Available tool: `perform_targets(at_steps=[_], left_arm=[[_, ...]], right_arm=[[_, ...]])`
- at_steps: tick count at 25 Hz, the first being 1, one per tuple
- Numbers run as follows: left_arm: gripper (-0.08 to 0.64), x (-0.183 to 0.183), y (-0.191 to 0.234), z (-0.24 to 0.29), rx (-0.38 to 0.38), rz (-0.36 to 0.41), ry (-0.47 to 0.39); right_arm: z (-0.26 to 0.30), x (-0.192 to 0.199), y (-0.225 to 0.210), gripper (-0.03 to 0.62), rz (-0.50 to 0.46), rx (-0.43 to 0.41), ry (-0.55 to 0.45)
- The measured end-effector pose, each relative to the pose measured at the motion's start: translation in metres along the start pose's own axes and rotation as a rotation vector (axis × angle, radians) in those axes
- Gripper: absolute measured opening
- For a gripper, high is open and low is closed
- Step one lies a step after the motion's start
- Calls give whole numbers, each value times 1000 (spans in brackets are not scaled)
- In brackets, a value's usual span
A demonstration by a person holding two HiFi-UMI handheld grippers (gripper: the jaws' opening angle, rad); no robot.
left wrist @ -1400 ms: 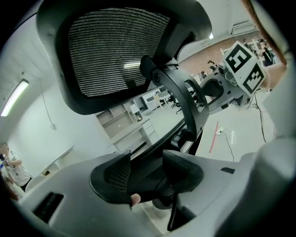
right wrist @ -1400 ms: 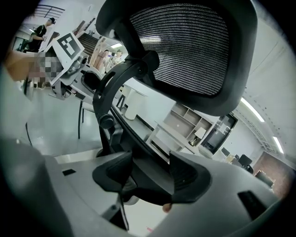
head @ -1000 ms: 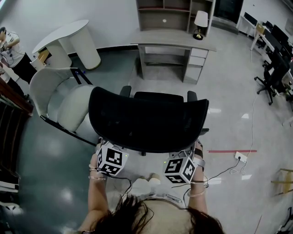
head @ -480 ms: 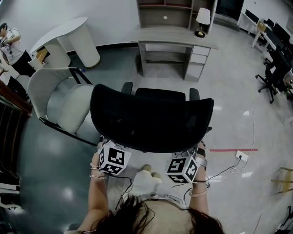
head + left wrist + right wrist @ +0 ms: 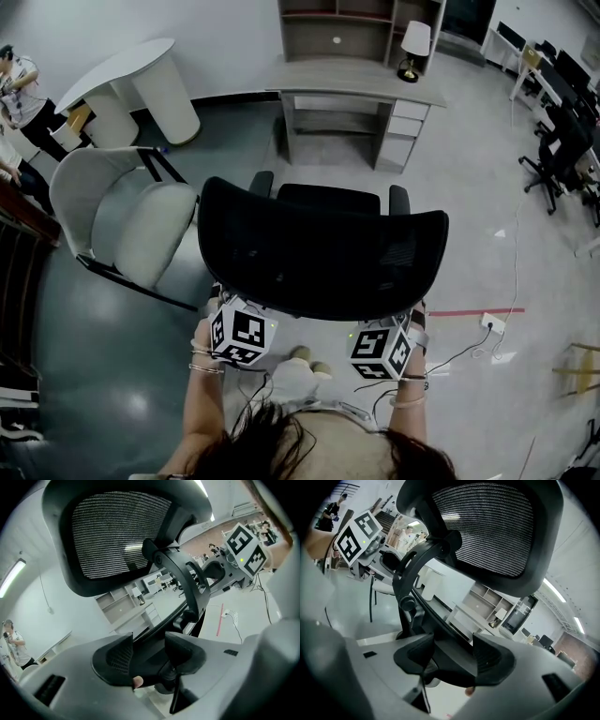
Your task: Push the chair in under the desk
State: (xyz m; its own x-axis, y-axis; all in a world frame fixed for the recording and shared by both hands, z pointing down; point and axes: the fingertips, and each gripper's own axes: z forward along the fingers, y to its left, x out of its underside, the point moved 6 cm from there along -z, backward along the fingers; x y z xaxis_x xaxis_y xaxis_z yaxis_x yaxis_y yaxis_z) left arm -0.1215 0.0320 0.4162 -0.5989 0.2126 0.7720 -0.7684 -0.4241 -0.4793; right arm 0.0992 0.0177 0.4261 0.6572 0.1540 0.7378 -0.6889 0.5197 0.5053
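Since a second ago the chair (image 5: 323, 253) has shifted a little to the right in the head view, and both grippers have gone with it. It stands at the middle of the scene on the pale floor (image 5: 469, 216), its black mesh backrest nearest the person and its seat and two armrests pointing toward the desk (image 5: 354, 79) on the far side. Chair and desk are well apart, with bare floor between them.

At the near, lower edge of the backrest, the left gripper (image 5: 149, 644) has its jaws a little apart with the dark lower rim of the chair's back filling the gap, so it appears to be pinching that rim, though the contact is hard to see clearly. The right gripper (image 5: 454, 651) holds the same rim farther right in the same way, with the dark frame between its two ribbed pads.

A lamp (image 5: 413, 47) stands on the right end of the desk, which has a shelf unit (image 5: 356, 23) on top and drawers (image 5: 403, 127) beneath on the right. Left of the chair, just beside it, is a white armchair (image 5: 122, 220). Farther left and far is a white curved table (image 5: 122, 80), with a person (image 5: 19, 84) at the far left edge. On the floor to the right lie a red tape line (image 5: 473, 310) and a socket block (image 5: 492, 323) with a cable. Black office chairs (image 5: 562, 141) stand at the far right.
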Motion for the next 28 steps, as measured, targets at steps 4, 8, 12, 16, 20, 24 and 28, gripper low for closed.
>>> perform_targets(at_steps=[4,8,12,16,20,24,28], left_arm=[[206,-2,8,8,9,13,-7],[206,-2,17,18,15,30,-26],[206,-4,21,25,21,51,-25],[206,-4,26,31,27,52,-38],[206,-3,32,37,28,69,-50],[206,-4,38,44,36,91,-51],[206,-5,41,49,44,75,-76]], right_arm=[[8,-5,-3,241,9,4,9],[18,-10,-5,241,14,18,8],[25,-12,-9,241,19,24,8],[32,-14,-10,241,26,28,17],[39,-18,-11,241,24,37,17],[45,-21,-13,242,34,47,26],[49,-23,-16,244,42,52,33]])
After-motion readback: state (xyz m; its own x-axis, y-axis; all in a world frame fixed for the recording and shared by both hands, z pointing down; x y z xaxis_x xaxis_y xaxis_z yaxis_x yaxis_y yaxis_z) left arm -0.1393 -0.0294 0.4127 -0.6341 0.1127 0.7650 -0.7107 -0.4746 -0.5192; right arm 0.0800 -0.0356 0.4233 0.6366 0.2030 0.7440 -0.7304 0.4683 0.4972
